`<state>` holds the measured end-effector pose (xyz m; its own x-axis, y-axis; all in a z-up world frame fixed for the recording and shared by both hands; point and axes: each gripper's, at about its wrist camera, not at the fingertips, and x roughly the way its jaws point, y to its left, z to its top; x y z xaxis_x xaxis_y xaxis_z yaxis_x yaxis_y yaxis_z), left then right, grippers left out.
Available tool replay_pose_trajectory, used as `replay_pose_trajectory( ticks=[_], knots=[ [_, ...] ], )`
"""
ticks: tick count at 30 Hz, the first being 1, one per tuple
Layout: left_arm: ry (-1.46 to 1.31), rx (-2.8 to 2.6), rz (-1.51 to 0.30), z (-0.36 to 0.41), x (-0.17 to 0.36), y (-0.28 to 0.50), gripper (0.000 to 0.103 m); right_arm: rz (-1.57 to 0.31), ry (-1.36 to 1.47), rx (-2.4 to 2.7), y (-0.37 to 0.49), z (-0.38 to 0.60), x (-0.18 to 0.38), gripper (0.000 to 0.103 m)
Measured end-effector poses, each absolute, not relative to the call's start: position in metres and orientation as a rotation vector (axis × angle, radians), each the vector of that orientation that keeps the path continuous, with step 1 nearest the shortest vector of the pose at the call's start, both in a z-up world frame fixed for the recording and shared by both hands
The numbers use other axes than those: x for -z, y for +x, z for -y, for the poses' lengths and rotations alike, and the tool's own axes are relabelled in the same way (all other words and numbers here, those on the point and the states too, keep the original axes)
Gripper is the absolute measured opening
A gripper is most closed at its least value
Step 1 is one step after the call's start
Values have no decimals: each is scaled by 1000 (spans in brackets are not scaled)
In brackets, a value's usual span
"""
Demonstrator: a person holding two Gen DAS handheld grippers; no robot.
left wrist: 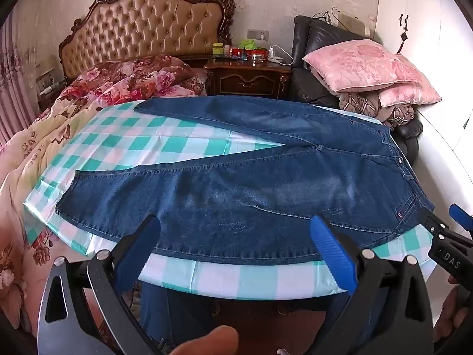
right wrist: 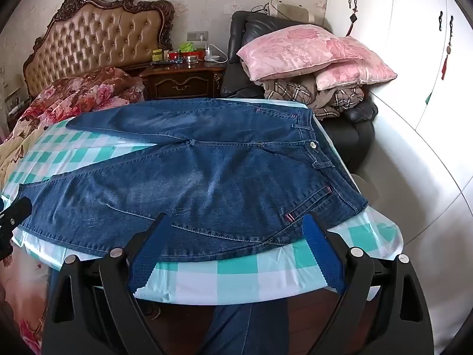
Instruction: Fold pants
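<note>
Far left: bed (left wrist: 88, 94) under a floral quilt, well clear of the work. Next, table (left wrist: 236, 278) with a green-checked cloth, carrying the jeans (left wrist: 236, 183) spread flat, front up, legs splayed toward the left, waistband at the right. Laid open like this, presumably, so one leg can be brought over the other in a first fold. Left gripper (left wrist: 236, 236) poised at the near table edge over the lower leg's hem side, jaws wide apart, holding nothing, likely lined up to pinch that near edge. Right gripper (right wrist: 236, 233) likewise spread and empty, just above the near hip by the pocket, seemingly ready to take the waist end. Further right, pillows (left wrist: 366, 68) stacked on a dark armchair. No fold made yet.
</note>
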<state>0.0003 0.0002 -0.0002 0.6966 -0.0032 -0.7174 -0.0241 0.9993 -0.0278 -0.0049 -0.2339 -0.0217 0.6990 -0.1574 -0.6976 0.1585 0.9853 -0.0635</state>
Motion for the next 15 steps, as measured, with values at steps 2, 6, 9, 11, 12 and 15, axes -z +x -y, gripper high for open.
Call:
replay_pose_trajectory(
  ticks=[2, 6, 9, 11, 12, 15],
  knots=[
    [-35, -13, -803, -1, 1, 1, 101, -776, 2, 177, -5, 234, 21, 87],
    [-36, -14, -795, 0, 0, 0, 101, -774, 5, 177, -5, 235, 21, 87],
    [-40, -14, -796, 1, -9, 0, 101, -773, 9, 175, -6, 236, 23, 87],
    [-34, -13, -792, 1, -7, -1, 101, -771, 5, 176, -6, 235, 24, 87],
    [-34, -12, -793, 1, -7, -1, 101, -771, 6, 176, -7, 236, 22, 87],
    [-36, -9, -796, 2, -9, -1, 101, -769, 6, 172, -5, 233, 19, 87]
  ],
)
